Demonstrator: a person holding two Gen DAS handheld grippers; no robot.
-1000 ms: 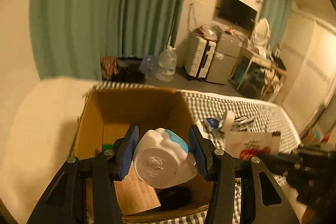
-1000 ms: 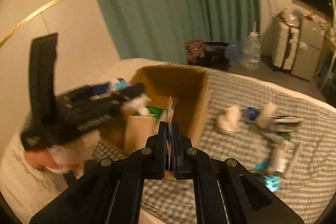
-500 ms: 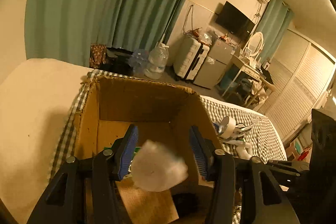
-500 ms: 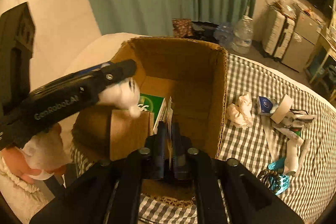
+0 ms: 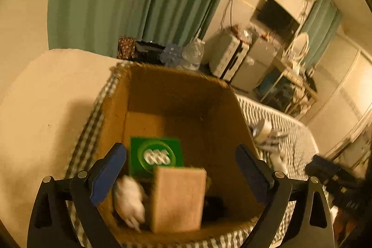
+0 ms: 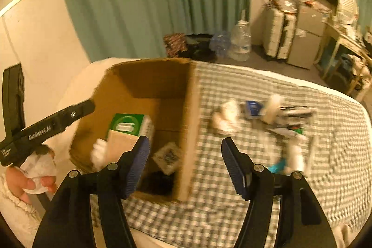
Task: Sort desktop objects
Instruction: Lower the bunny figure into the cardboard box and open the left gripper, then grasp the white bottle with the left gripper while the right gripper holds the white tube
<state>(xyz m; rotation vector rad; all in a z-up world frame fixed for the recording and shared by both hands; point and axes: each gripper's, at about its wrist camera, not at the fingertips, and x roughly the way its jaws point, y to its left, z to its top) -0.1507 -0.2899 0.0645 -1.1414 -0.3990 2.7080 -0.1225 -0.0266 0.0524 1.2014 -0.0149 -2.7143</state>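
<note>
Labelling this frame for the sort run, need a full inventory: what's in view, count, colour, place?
cardboard box: 1, brown, open, on the checked cloth
green carton: 1, green and white, inside the box
tan card: 1, inside the box, in front of the carton
white lump: 1, blurred, inside the box, near left corner
small printed packet: 1, pale, inside the box
checked cloth: 1, green-white
loose clutter: several, blurred, on the cloth right of the box
left tool: jaws opening, nothing between
right tool: jaws opening, nothing between
</note>
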